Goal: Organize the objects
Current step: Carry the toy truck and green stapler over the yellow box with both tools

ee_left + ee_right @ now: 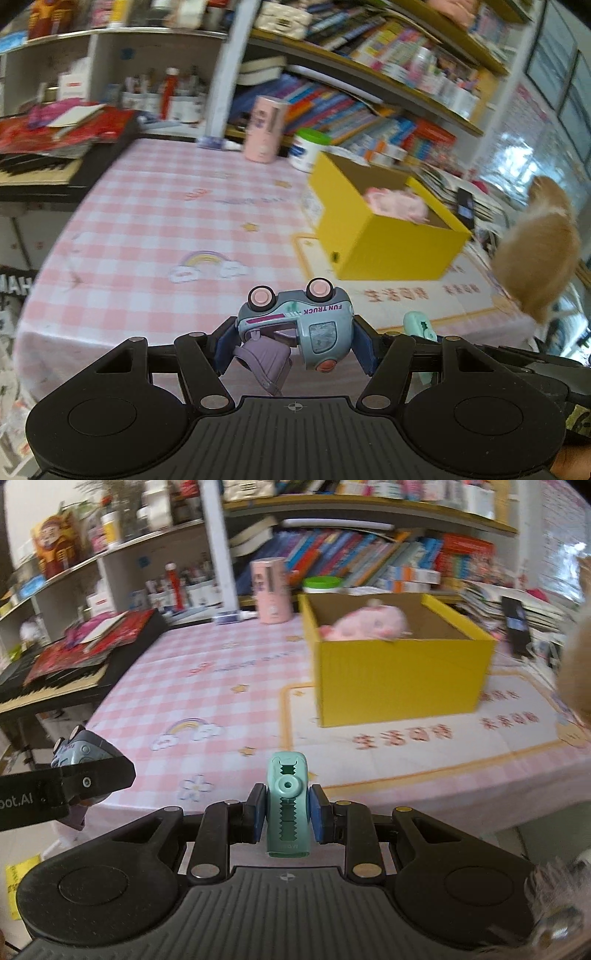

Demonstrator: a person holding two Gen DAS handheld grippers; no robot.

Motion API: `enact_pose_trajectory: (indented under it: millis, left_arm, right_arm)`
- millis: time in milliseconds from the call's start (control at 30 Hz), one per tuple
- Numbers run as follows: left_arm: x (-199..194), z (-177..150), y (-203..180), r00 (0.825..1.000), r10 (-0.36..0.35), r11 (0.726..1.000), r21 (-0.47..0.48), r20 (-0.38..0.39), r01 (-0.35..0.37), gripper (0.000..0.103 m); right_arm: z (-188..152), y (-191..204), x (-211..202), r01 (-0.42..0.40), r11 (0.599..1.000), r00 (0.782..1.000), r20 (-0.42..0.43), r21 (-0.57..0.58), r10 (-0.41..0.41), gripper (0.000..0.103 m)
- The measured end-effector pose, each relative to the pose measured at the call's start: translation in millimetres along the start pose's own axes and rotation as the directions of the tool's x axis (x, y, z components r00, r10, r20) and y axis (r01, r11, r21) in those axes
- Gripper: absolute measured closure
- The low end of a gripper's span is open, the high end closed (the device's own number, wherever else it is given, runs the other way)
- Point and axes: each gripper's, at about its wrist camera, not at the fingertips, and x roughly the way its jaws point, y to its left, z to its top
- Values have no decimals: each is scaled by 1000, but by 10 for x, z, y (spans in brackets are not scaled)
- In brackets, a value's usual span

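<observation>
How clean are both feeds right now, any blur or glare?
Left wrist view: toy truck in the left gripper sharp, yellow box and shelves smeared, window glare at right. Right wrist view: green clip crisp, pink plush blurred.

A pink cylinder [270,590] stands before crowded bookshelves [369,557], beside a keyboard [48,694].
</observation>
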Motion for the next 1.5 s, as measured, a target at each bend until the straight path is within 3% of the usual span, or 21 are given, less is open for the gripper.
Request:
enact_pose_trajectory:
  millis: [233, 467, 767, 1200, 1500]
  left_arm:
    - [204, 5, -353, 996, -86, 994, 67, -36, 89, 40]
    - [404, 90, -568, 994, -101, 991, 87, -49, 105, 40]
    - [628, 157, -821, 994, -82, 988, 126, -67, 90, 40]
    - [998, 401, -1299, 996, -83, 985, 146, -34, 87, 40]
    - [1199, 593, -1511, 999, -37, 991, 129, 8, 36, 40]
  right_arm:
    - [-101, -446, -118, 108, 989, 994, -7, 98, -108, 80]
    - [-85, -749, -124, 152, 978, 988, -2, 145, -153, 80]
    - [38, -1045, 83, 134, 977, 991, -21, 168, -132, 80]
    - [390, -1501, 398, 82, 987, 996, -34, 141, -78, 80]
    - [804, -1747, 508, 20, 998, 997, 72, 60, -24, 80]
